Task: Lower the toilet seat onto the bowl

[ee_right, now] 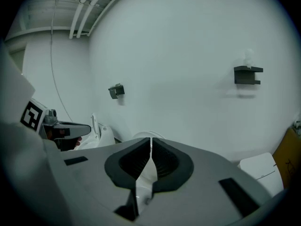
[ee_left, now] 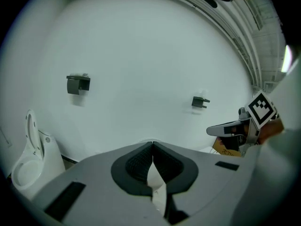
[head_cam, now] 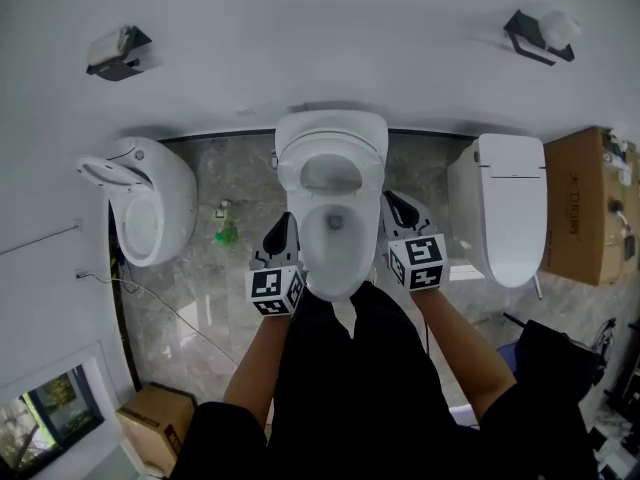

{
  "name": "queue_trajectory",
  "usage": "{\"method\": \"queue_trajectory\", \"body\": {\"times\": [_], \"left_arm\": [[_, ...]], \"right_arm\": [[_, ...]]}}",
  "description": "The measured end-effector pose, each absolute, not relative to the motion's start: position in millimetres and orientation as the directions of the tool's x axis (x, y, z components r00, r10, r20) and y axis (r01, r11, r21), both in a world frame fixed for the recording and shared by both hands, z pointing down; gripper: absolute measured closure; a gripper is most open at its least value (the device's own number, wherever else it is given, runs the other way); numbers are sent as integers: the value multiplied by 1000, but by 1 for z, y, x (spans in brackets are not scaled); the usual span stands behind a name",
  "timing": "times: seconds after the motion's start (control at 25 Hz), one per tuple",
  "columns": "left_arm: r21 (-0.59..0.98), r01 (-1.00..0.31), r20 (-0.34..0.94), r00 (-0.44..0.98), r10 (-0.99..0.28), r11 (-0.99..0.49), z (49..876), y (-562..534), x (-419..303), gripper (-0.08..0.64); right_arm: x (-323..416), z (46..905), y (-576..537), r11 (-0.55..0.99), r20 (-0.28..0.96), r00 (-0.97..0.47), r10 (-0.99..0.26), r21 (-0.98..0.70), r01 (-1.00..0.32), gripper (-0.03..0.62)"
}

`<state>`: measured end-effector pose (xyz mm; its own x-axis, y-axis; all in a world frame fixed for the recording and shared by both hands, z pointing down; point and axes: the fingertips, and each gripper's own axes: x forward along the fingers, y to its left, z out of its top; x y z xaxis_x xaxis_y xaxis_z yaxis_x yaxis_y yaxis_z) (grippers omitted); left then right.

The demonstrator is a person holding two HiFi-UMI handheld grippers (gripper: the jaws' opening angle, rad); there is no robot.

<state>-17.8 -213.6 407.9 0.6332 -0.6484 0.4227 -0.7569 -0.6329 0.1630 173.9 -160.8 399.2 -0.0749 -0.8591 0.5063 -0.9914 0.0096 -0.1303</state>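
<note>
The middle white toilet (head_cam: 335, 238) stands straight ahead of me, its bowl open. Its seat (head_cam: 331, 172) and lid are raised, leaning back toward the wall. My left gripper (head_cam: 283, 222) hangs beside the bowl's left rim, shut and empty. My right gripper (head_cam: 398, 202) hangs beside the right rim, also shut and empty. In the left gripper view the left gripper (ee_left: 152, 146) has its pads together, aimed at the white wall, with the right gripper (ee_left: 235, 126) off to the side. The right gripper (ee_right: 151, 140) in its own view is likewise shut, with a sliver of the toilet behind the jaws.
A second toilet (head_cam: 145, 203) with its seat up stands at the left, and a third (head_cam: 500, 208) with its lid down at the right. A cardboard box (head_cam: 585, 203) sits far right. Two dark holders (head_cam: 118, 53) (head_cam: 540, 33) hang on the wall. A small green object (head_cam: 227, 233) lies on the floor.
</note>
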Motion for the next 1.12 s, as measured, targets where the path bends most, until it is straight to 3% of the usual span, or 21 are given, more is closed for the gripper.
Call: {"method": "queue_trajectory", "body": {"times": [0.2,0.72,0.84,1.12], "left_arm": [[160,-721,454,660,-598,-674,429,-245,-11,546],[161,-672,483,692,-536,-723,474,-323,0,541],[156,-673,495,687,-532,-723,488,-339,2,451],[125,-665,535,671,-514,-737,521,-363,10,425]], "right_arm": [[172,412,-179,-32,509,-55,-859,-162,-986,558],[182,463,-237,-36,574,-2,-819,-55,-998,549],[187,478,-248,-38,599,4,-801,-44,-998,460],[192,509,-269,-47,632,30,-774,-10,-999,462]]}}
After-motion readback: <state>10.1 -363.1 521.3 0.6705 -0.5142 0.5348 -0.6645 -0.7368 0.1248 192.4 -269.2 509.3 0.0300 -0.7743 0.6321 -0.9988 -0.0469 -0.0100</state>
